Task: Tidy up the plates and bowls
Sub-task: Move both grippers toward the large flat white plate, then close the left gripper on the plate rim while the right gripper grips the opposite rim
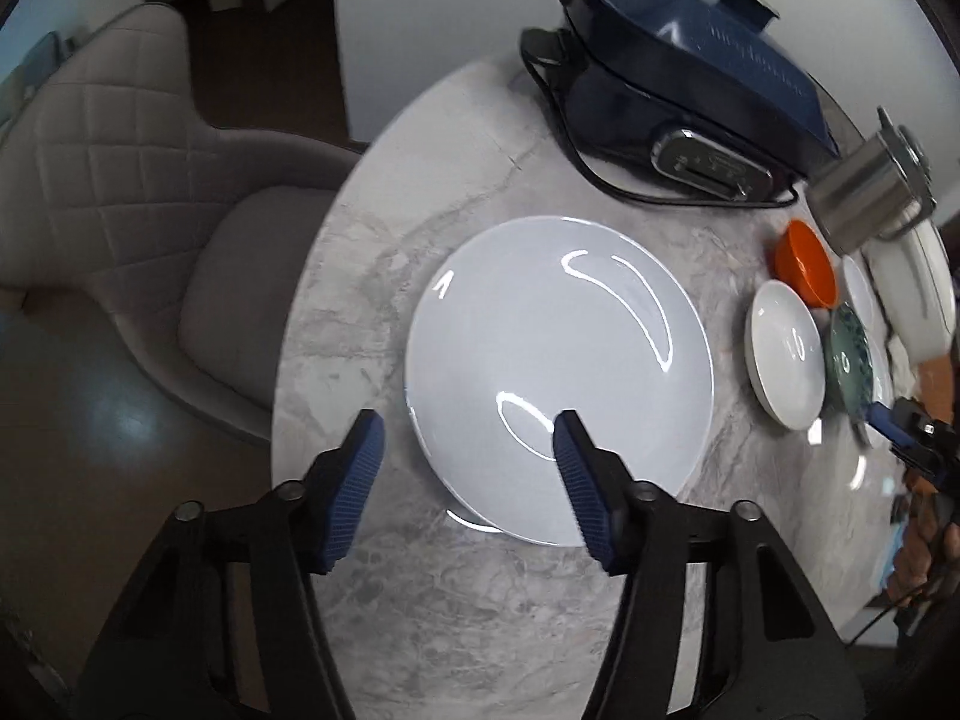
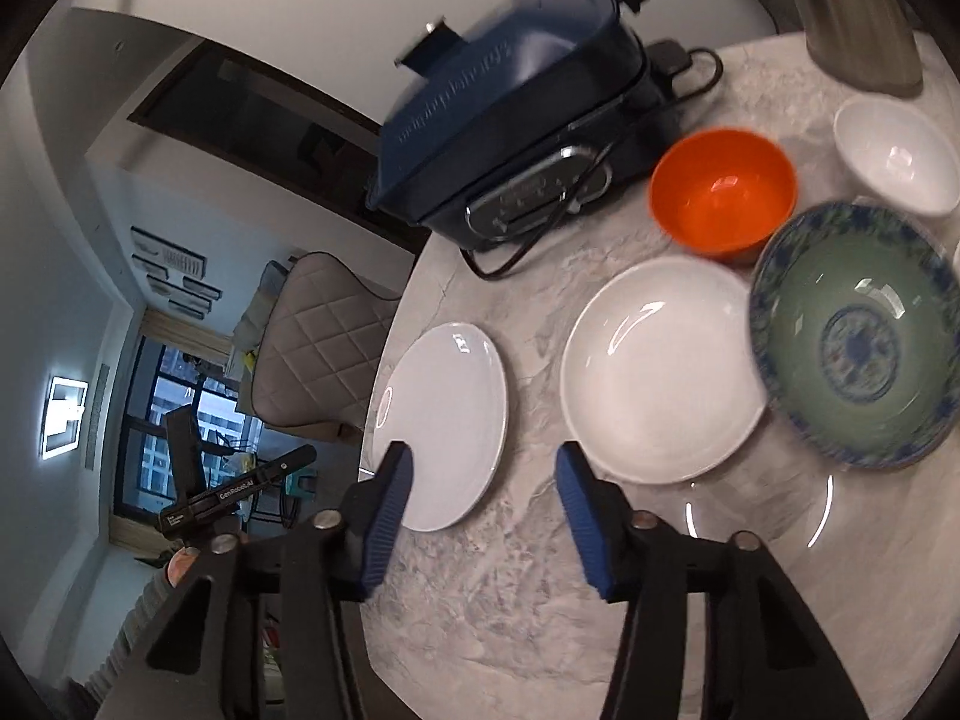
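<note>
Marble worktop (image 1: 480, 588) carries a white plate (image 1: 558, 372); left hand-held gripper (image 1: 468, 468) and right hand-held gripper (image 2: 483, 504) hover half-spread, holding nothing.

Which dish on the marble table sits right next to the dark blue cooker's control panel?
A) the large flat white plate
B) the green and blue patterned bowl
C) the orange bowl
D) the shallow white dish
C: the orange bowl stands just beside the blue cooker, nearer its panel than the other dishes on the table.
</note>
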A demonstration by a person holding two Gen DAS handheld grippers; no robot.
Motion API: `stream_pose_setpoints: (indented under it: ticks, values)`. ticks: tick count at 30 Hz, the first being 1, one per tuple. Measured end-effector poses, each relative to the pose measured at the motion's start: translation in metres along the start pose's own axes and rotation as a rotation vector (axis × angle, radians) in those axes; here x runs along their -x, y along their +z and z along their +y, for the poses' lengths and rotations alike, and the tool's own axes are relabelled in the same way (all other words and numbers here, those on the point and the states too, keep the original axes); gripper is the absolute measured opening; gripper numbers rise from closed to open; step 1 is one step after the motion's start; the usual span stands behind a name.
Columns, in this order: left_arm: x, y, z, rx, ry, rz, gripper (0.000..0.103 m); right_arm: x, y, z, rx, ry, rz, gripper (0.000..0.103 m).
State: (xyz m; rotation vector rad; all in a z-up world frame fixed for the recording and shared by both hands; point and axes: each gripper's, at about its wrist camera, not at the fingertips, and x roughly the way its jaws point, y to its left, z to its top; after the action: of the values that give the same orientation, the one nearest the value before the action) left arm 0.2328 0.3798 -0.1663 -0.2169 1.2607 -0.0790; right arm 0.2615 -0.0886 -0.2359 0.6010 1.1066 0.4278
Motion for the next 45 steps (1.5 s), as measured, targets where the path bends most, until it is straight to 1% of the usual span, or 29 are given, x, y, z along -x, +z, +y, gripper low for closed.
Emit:
stream_pose_setpoints:
  ticks: [1, 2, 3, 4, 5, 6, 7, 8, 9, 10, 11, 13, 15, 19, 22, 25, 29, 31, 32, 37, 40, 44, 45]
  values:
    - [-0.011, 0.006, 0.005, -0.043, -0.038, 0.028, 0.044, -0.016, -0.006, 0.004, -0.025, -0.018, 0.011, 0.038]
    - [-0.019, 0.011, 0.008, -0.093, -0.061, 0.051, 0.044, -0.031, -0.011, 0.01, -0.036, -0.039, 0.027, 0.036]
    - [-0.026, 0.011, 0.007, -0.141, -0.08, 0.069, 0.044, -0.044, -0.017, 0.013, -0.044, -0.051, 0.042, 0.031]
    - [-0.032, 0.015, 0.01, -0.177, -0.098, 0.08, 0.041, -0.055, -0.024, 0.015, -0.06, -0.061, 0.057, 0.026]
    - [-0.038, 0.02, 0.015, -0.195, -0.119, 0.093, 0.04, -0.067, -0.03, 0.015, -0.083, -0.067, 0.072, 0.016]
    - [-0.044, 0.02, 0.018, -0.2, -0.144, 0.106, 0.035, -0.076, -0.036, 0.013, -0.106, -0.067, 0.085, 0.013]
    - [-0.049, 0.024, 0.021, -0.199, -0.173, 0.116, 0.03, -0.086, -0.039, 0.01, -0.127, -0.069, 0.092, 0.013]
    - [-0.054, 0.028, 0.026, -0.199, -0.197, 0.123, 0.029, -0.093, -0.043, 0.008, -0.146, -0.065, 0.092, 0.012]
    - [-0.058, 0.029, 0.026, -0.208, -0.214, 0.128, 0.026, -0.101, -0.045, 0.006, -0.165, -0.062, 0.094, 0.012]
    - [-0.061, 0.033, 0.027, -0.224, -0.228, 0.133, 0.02, -0.107, -0.047, 0.003, -0.183, -0.056, 0.095, 0.012]
    - [-0.062, 0.035, 0.024, -0.243, -0.233, 0.137, 0.019, -0.112, -0.046, 0.003, -0.198, -0.045, 0.082, 0.011]
    - [-0.065, 0.041, 0.022, -0.27, -0.235, 0.147, 0.018, -0.119, -0.044, 0.001, -0.226, -0.036, 0.053, 0.011]
    - [-0.071, 0.048, 0.024, -0.277, -0.248, 0.16, 0.018, -0.125, -0.043, 0.001, -0.251, -0.023, 0.043, 0.011]
    - [-0.094, 0.06, 0.029, -0.267, -0.291, 0.211, 0.018, -0.133, -0.041, 0.005, -0.248, -0.032, 0.034, 0.012]
    - [-0.107, 0.063, 0.029, -0.272, -0.343, 0.255, 0.018, -0.134, -0.044, 0.003, -0.278, -0.043, 0.031, 0.012]
    - [-0.116, 0.067, 0.028, -0.292, -0.345, 0.282, 0.018, -0.138, -0.046, 0.002, -0.29, -0.051, 0.029, 0.013]
    - [-0.129, 0.069, 0.031, -0.285, -0.359, 0.31, 0.018, -0.145, -0.047, 0.0, -0.289, -0.057, 0.029, 0.013]
    - [-0.135, 0.069, 0.03, -0.281, -0.378, 0.322, 0.018, -0.148, -0.047, -0.001, -0.294, -0.065, 0.029, 0.013]
    - [-0.137, 0.068, 0.028, -0.283, -0.38, 0.329, 0.018, -0.149, -0.048, -0.002, -0.302, -0.066, 0.029, 0.011]
    - [-0.141, 0.064, 0.022, -0.309, -0.376, 0.337, 0.018, -0.148, -0.046, -0.004, -0.317, -0.036, 0.014, 0.012]
    - [-0.145, 0.064, 0.019, -0.304, -0.387, 0.347, 0.018, -0.155, -0.047, -0.006, -0.354, 0.01, 0.027, 0.013]
    - [-0.15, 0.061, 0.01, -0.301, -0.397, 0.356, 0.018, -0.16, -0.049, -0.005, -0.347, 0.03, 0.03, 0.013]
    - [-0.152, 0.059, 0.006, -0.307, -0.394, 0.359, 0.015, -0.161, -0.049, -0.005, -0.355, 0.044, 0.032, 0.012]
